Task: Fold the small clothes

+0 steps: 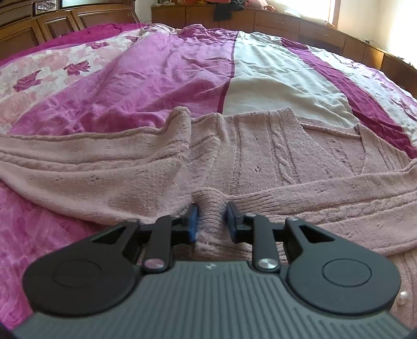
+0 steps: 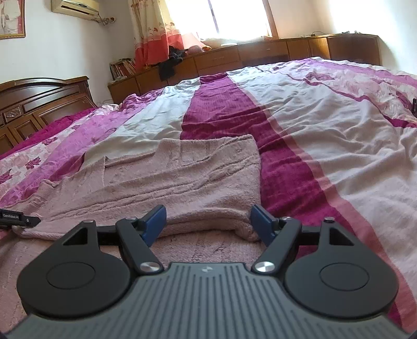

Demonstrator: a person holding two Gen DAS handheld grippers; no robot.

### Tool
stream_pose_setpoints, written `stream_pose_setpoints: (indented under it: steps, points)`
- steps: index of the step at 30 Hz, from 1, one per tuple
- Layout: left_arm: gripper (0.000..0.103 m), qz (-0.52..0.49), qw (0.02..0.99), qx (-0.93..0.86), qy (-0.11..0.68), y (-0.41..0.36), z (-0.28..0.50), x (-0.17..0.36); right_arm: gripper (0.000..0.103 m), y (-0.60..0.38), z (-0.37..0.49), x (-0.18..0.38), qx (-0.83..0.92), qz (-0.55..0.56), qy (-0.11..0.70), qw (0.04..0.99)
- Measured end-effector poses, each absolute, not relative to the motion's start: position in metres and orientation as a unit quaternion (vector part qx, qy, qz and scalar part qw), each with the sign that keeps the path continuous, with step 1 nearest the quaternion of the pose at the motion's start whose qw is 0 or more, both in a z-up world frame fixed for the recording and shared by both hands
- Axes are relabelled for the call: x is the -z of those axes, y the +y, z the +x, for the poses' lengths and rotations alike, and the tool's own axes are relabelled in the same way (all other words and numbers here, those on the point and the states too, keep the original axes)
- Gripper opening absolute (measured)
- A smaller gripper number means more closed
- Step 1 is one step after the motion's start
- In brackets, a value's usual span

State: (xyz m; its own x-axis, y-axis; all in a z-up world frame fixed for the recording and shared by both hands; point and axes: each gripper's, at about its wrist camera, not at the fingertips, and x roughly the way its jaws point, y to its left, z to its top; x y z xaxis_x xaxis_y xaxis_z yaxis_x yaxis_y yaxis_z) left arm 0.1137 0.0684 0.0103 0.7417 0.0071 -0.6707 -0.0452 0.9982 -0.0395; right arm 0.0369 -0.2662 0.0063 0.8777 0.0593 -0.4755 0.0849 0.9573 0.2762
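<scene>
On the bedspread [image 1: 161, 67], left claw [image 1: 210, 220] pinches the pink sweater [image 1: 260, 146]; right claw [image 2: 208, 221] spread over it.

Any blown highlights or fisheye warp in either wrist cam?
Left wrist view: window clipped white top right, bed bulges from fisheye. Right wrist view: window also blown out, cardigan evenly lit, slightly soft.

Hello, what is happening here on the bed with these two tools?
A person with a handheld gripper in each hand is folding a pink knitted cardigan spread on a pink and white bedspread. The left gripper pinches a ribbed fold of the knit between its blue pads. The right gripper is open, its fingers on either side of a folded edge, gripping nothing yet.
</scene>
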Motion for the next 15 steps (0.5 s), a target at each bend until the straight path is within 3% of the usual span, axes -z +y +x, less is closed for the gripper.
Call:
stream_pose_setpoints:
  steps: [15]
  points:
    - [0.03,-0.006,0.942,-0.04,0.332,0.097,0.069,-0.067,0.078,-0.261,0.011,-0.051,-0.012,0.177,0.233,0.956]
